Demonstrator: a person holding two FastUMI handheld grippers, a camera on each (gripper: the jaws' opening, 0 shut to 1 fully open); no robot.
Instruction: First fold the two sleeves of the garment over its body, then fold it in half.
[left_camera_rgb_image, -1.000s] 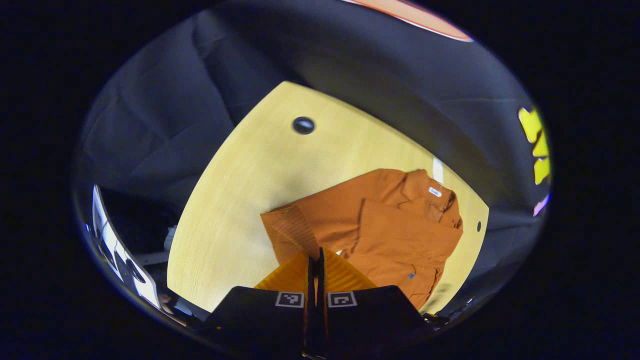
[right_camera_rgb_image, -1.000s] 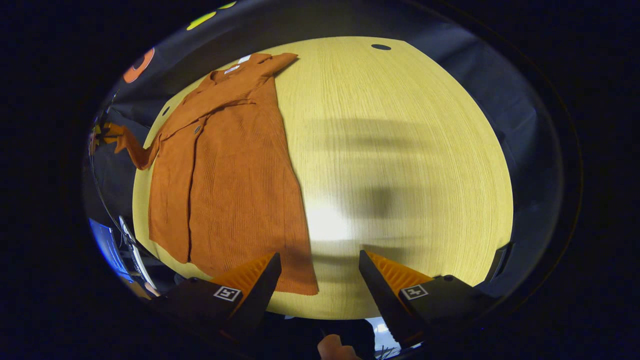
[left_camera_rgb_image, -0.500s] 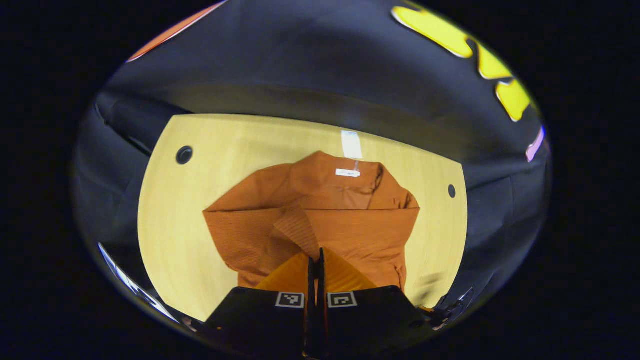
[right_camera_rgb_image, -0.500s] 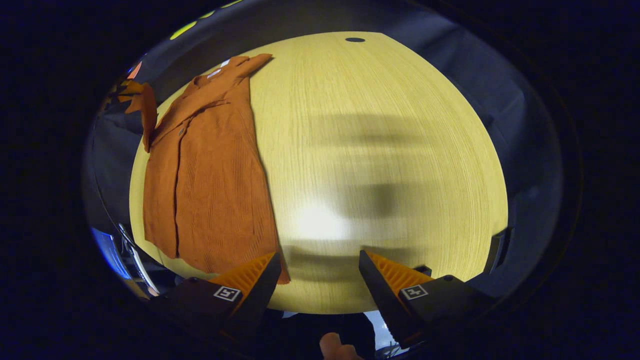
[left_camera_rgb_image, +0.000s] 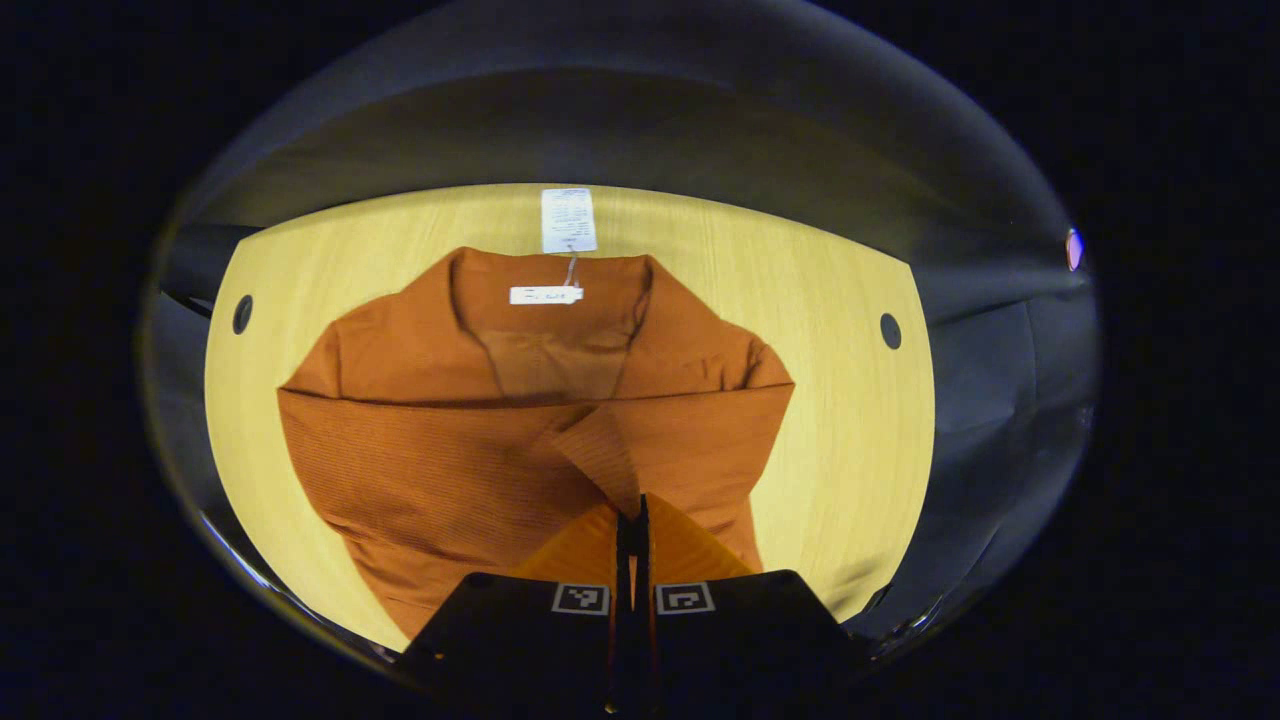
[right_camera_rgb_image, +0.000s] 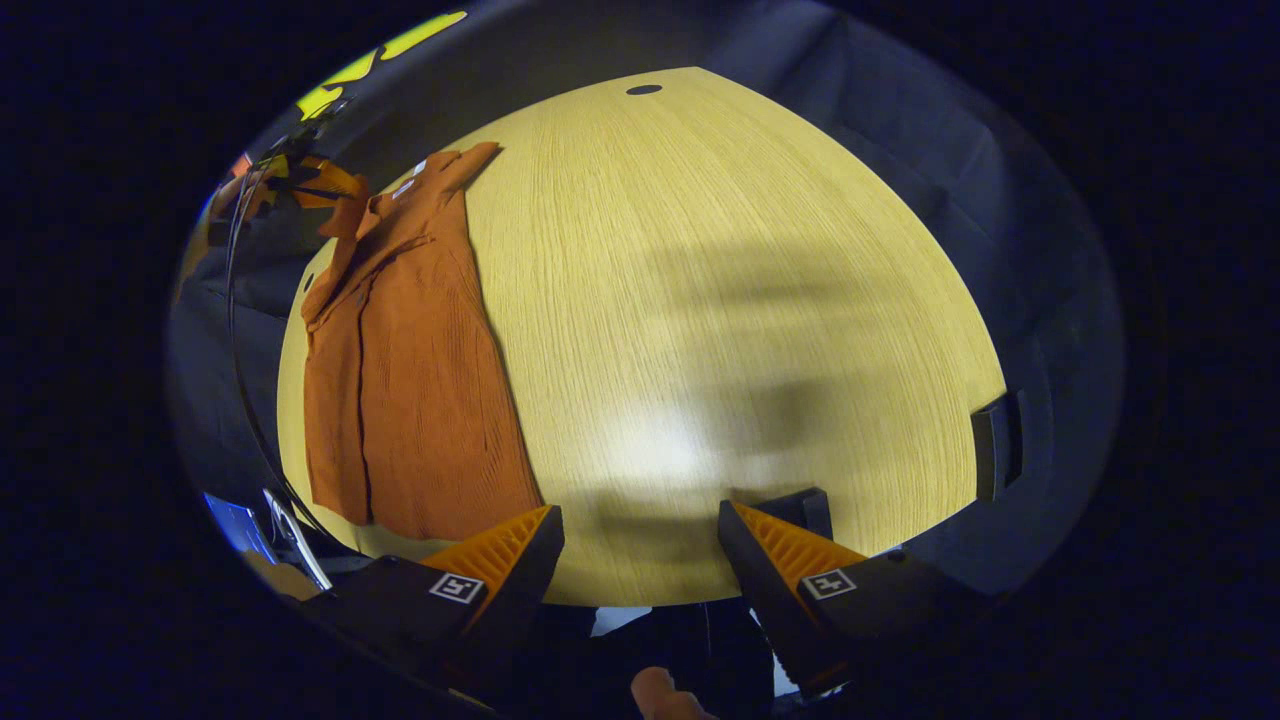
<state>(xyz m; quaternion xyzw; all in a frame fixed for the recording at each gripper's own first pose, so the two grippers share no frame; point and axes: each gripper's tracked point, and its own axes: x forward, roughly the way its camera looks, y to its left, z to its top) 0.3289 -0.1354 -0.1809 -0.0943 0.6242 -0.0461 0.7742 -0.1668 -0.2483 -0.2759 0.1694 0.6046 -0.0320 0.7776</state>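
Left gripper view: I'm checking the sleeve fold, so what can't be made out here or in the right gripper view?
- Left gripper view: the left tongs cover the sleeve cuff tip and the garment hem.
- Left gripper view: print on the hang tag is too small.
- Right gripper view: the other sleeve is folded out of sight; the right tongs hide the table near edge.

Right gripper hung over the near edge of the table, jaws wide apart, nothing between them. Orange garment lay flat along the table's left side, collar toward the far edge. Above the collar, the other gripper pinched a raised sleeve.
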